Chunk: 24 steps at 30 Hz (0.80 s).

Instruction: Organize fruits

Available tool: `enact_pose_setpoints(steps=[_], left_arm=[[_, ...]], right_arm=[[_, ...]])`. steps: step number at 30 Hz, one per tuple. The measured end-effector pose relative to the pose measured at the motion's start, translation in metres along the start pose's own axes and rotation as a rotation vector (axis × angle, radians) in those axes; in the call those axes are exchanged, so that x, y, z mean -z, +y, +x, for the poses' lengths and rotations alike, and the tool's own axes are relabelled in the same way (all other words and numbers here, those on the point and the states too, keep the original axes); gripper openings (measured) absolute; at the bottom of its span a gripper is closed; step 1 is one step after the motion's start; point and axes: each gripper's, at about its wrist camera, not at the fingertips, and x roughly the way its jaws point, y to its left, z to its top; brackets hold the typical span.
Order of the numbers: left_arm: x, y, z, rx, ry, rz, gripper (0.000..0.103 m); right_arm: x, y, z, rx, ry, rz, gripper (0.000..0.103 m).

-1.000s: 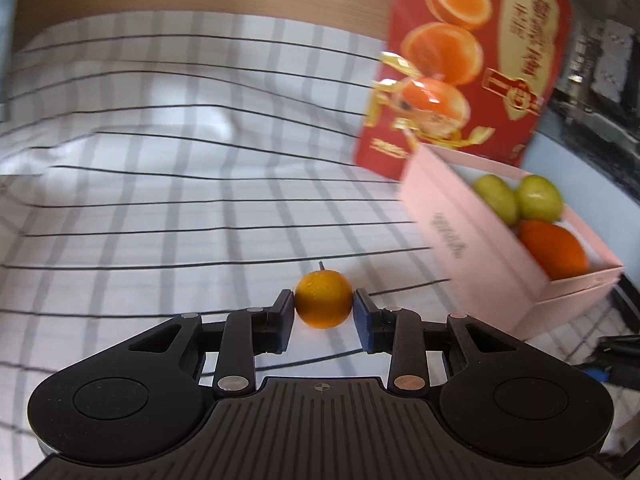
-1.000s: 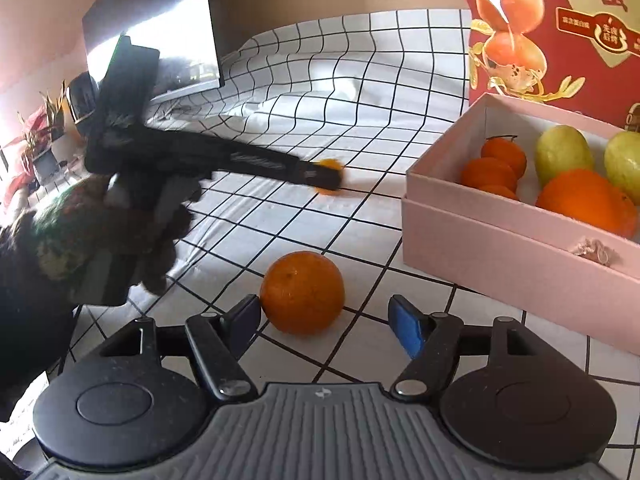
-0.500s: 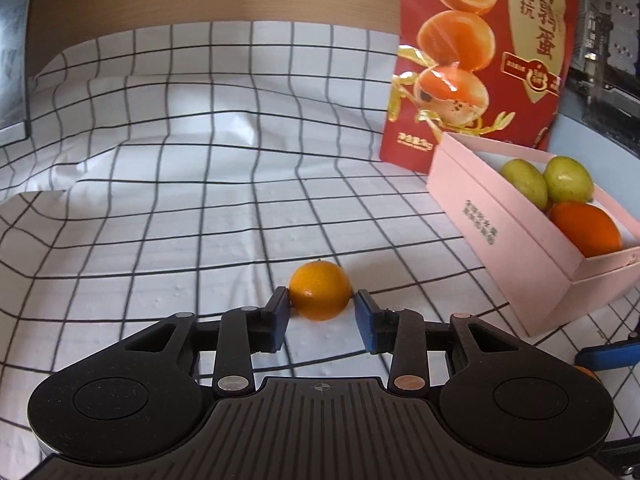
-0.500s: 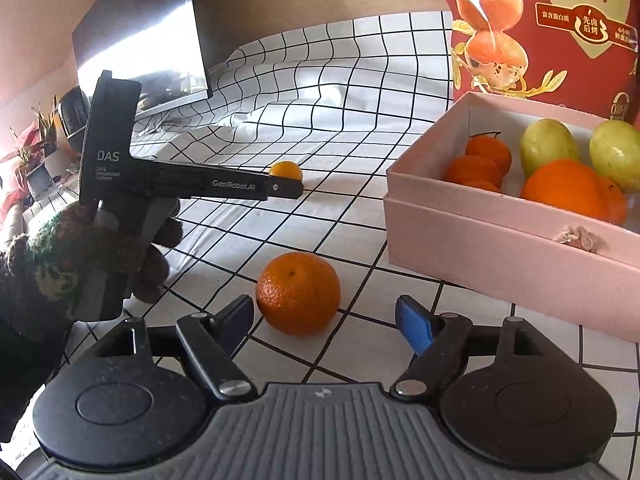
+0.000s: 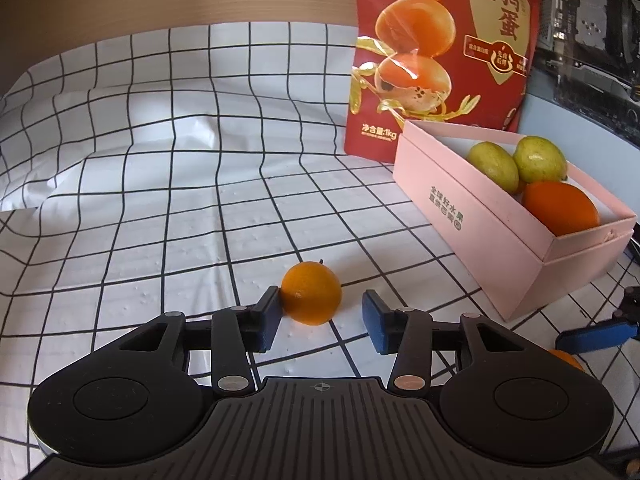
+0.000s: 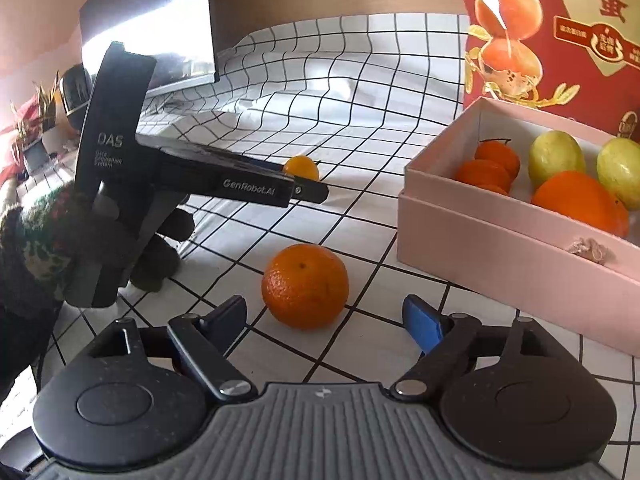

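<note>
Box [image 6: 480, 232] already holds several oranges and green fruits. Two remain on the cloth [image 5: 160, 200]: kumquat [image 5: 311, 298] between the left gripper's [image 5: 320, 316] parted jaws, orange [image 6: 305, 285] ahead of the right gripper [image 6: 324, 320], also spread apart.

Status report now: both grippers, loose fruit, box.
Left gripper open, one finger touching small orange. Right gripper open behind bigger orange, no contact. Pink box open, part filled, path looks clear.
</note>
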Motion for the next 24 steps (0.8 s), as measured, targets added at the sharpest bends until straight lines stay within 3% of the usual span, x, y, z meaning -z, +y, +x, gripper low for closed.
enact_pose_setpoints(steps=[9, 17, 20, 24], left_arm=[[-0.007, -0.004, 0.012, -0.048, -0.004, -0.033, 0.048], [-0.006, 0.006, 0.008, -0.023, -0.018, -0.095, 0.041], [-0.005, 0.009, 0.006, -0.012, -0.021, -0.116, 0.039], [-0.005, 0.009, 0.005, -0.009, -0.023, -0.126, 0.038]], right_arm=[[0.0, 0.017, 0.008, 0.078, 0.039, -0.097, 0.089], [-0.012, 0.014, 0.023, 0.136, 0.038, -0.051, 0.087], [-0.014, 0.017, 0.024, 0.132, 0.032, -0.059, 0.077], [-0.013, 0.022, 0.02, 0.103, 0.034, -0.079, 0.053]])
